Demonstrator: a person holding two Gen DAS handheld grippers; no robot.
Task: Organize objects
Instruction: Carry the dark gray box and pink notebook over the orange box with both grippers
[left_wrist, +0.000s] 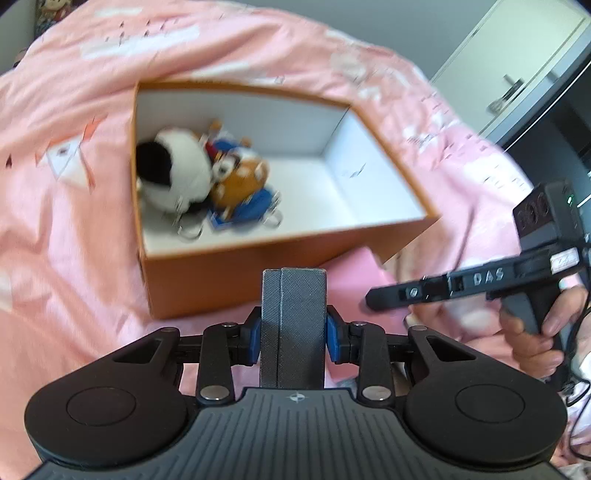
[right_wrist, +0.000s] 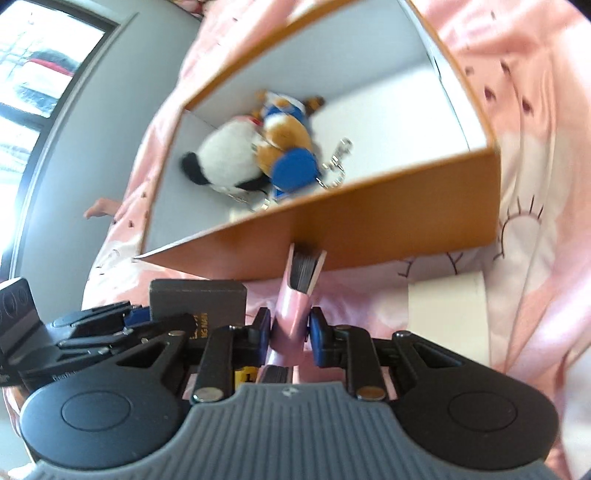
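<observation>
An open orange box (left_wrist: 236, 273) with a white inside sits on a pink bedspread. It also shows in the right wrist view (right_wrist: 369, 221). Inside lie plush keychains: a black-and-white one (left_wrist: 173, 170) and an orange-and-blue one (left_wrist: 240, 177), also seen in the right wrist view (right_wrist: 288, 147). My left gripper (left_wrist: 294, 334) is shut on a grey textured box (left_wrist: 294, 317), held upright just before the orange box's near wall. My right gripper (right_wrist: 289, 334) is shut on a pink booklet (right_wrist: 295, 295) whose far end touches the orange box's wall. The grey box shows at the left (right_wrist: 197, 299).
The pink bedspread (left_wrist: 74, 240) covers the whole surface. A flat cream card (right_wrist: 448, 314) lies on it right of the pink booklet. A white cupboard door (left_wrist: 509, 66) stands at the far right. A window (right_wrist: 33, 66) is at the left in the right wrist view.
</observation>
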